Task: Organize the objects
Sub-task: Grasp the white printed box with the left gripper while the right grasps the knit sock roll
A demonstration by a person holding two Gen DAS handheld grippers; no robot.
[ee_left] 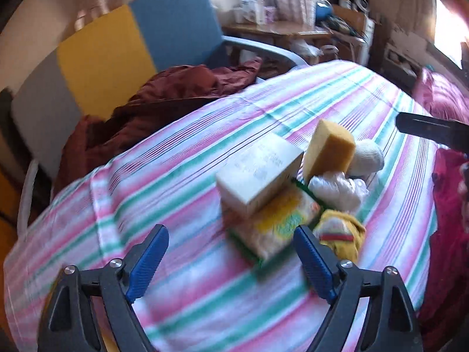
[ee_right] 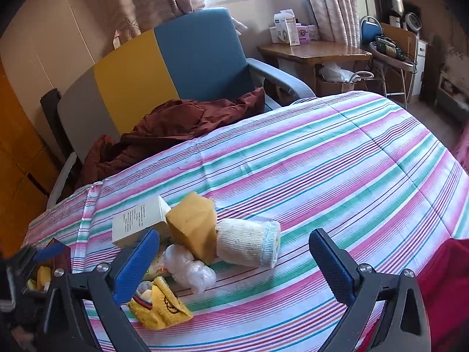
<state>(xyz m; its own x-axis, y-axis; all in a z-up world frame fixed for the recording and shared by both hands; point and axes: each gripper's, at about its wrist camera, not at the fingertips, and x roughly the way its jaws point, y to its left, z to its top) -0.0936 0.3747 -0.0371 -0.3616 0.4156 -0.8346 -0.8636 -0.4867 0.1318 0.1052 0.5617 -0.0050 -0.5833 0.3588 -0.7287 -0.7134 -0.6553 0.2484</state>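
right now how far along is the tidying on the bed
Nothing looks sorted yet. The white box, orange sponge, rolled sock, plastic wad and yellow pouch sit jumbled together on the striped sheet. Both tongs, left and right, are open and empty. All the organizing is left.

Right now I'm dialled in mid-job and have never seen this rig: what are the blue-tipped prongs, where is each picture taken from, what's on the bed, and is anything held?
The prongs are hand-held two-finger grippers, one per hand, each with a camera looking along its fingers. One picture comes from the left gripper, the other from the right gripper. Both are open and hold nothing.

On the striped bedspread sits a small pile: a white printed box, an orange-yellow sponge, a rolled cream sock, crumpled clear plastic and a yellow fabric pouch. In the left view, which is blurred, the box rests on a yellow-and-green packet.
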